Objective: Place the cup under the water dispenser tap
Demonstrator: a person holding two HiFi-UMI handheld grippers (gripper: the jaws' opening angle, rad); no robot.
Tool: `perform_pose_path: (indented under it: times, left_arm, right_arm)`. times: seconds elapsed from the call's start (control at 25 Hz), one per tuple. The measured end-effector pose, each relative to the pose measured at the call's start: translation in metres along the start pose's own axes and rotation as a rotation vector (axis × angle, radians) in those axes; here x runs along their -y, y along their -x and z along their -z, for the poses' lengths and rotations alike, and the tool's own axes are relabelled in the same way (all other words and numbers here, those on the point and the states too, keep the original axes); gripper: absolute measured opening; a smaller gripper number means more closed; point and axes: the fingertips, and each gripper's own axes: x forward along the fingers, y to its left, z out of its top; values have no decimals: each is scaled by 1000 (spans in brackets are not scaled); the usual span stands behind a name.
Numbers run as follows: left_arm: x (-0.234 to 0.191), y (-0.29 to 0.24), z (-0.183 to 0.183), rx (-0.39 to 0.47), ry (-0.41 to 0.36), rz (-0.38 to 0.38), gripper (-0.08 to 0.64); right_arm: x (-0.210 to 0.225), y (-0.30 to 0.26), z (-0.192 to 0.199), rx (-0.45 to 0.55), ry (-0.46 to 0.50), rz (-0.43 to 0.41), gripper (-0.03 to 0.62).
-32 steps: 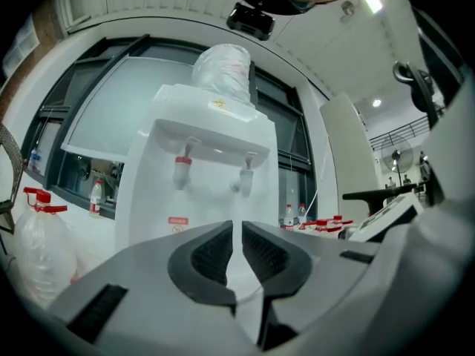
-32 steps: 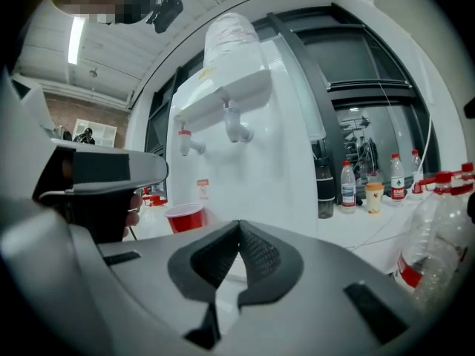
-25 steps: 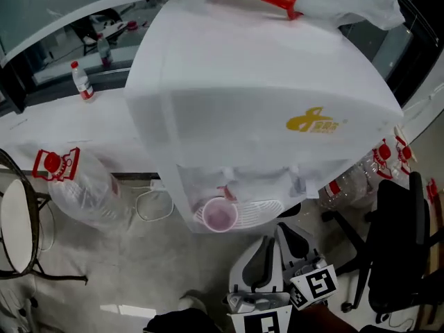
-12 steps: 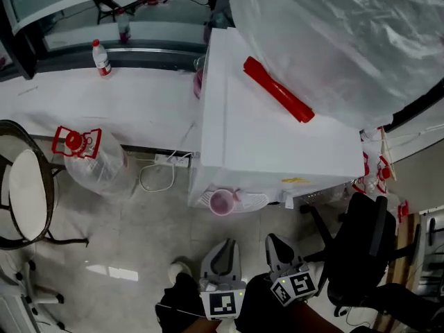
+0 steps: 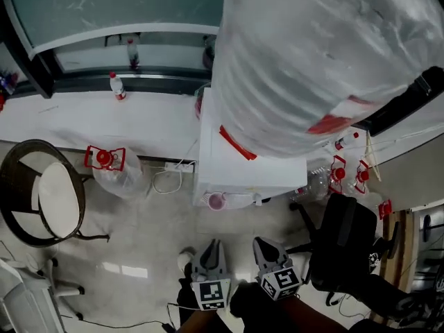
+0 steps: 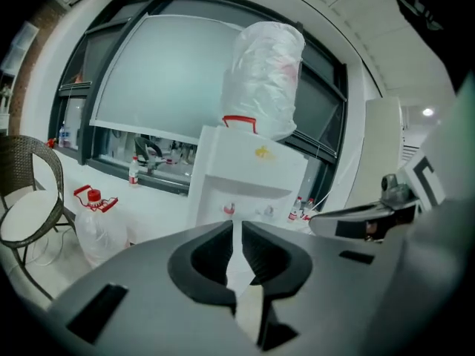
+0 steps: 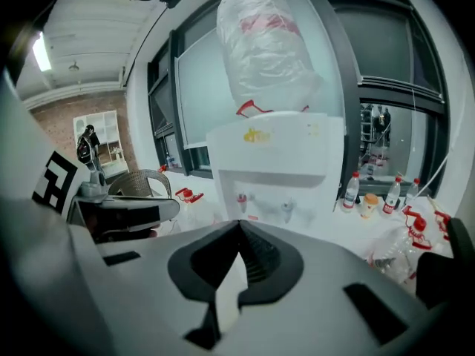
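A pink cup (image 5: 216, 201) stands on the drip tray of the white water dispenser (image 5: 250, 161), below its red tap (image 6: 228, 209). A big bottle wrapped in a plastic bag (image 5: 319, 54) sits on top of the dispenser. My left gripper (image 5: 211, 245) and right gripper (image 5: 261, 244) hang side by side above the floor, well short of the dispenser and apart from the cup. Both point at the dispenser front. The left gripper (image 6: 237, 225) has its jaws shut with nothing in them. So does the right gripper (image 7: 239, 225). In both gripper views the jaws hide the cup.
A wicker chair (image 5: 41, 193) stands at the left. A large water jug with a red cap (image 5: 109, 168) lies on the floor by a white cable (image 5: 170, 180). A black office chair (image 5: 347, 245) is at the right, near several empty jugs (image 5: 343, 173). A small bottle (image 5: 116, 85) stands on the sill.
The head view has risen and pulled back, so the dispenser looks smaller. Both grippers have drawn back from the dispenser, still shut. The cup stays on the tray.
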Motion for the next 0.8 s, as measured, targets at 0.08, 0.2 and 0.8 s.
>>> perform_pose_path:
  times: [0.08,0.2,0.8]
  left_arm:
    - [8,13,-27,-1,-6,3,37]
    - [33,34,-64,-6,-11,20,37]
    - [113,142,-206,42,50,87,38]
  right_arm:
    - [-4,16,-22,1,-25,-6,-2]
    - [-7,48,-59,7,-31,-22,-2]
    - [5,197,-191,64,-29,34,-3]
